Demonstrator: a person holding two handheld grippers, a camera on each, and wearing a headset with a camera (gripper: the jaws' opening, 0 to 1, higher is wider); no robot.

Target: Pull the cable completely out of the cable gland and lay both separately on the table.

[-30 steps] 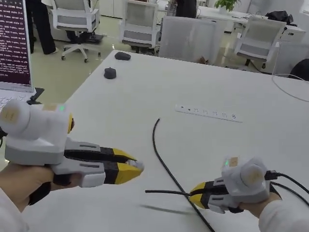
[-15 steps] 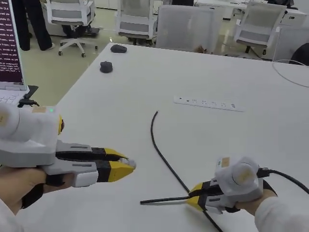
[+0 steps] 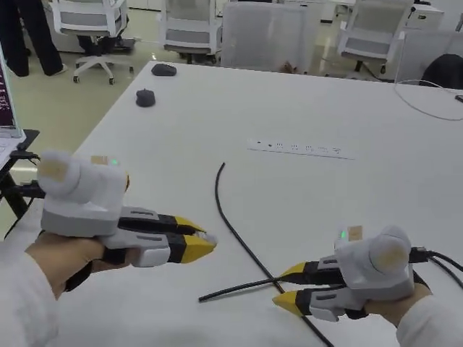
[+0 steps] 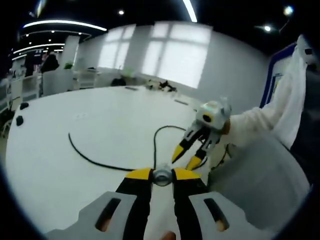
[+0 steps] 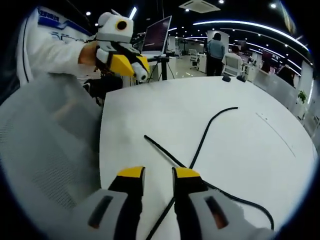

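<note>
A long black cable (image 3: 230, 226) lies on the white table (image 3: 347, 195), crossing over itself near my right gripper (image 3: 288, 286). That gripper is open low over the table, and one cable run passes between its jaws (image 5: 165, 218) untouched. At the left my left gripper (image 3: 206, 241) hovers above the table, shut on a small grey cable gland (image 3: 208, 236). The left gripper view has the gland (image 4: 161, 176) pinched at the jaw tips, clear of the cable (image 4: 100, 162), and the right gripper (image 4: 192, 151) open beyond it.
A white power strip (image 3: 300, 150) lies past the cable. Two dark computer mice (image 3: 145, 97) (image 3: 163, 69) sit at the far left corner. A thin white cord (image 3: 427, 108) loops at the far right. Office chairs stand beyond the table, and a dark stand (image 3: 18, 163) is off its left edge.
My right gripper's jaws have opened and let go of the cable, which now rests on the table. The left gripper still holds the gland and has shifted slightly right.
</note>
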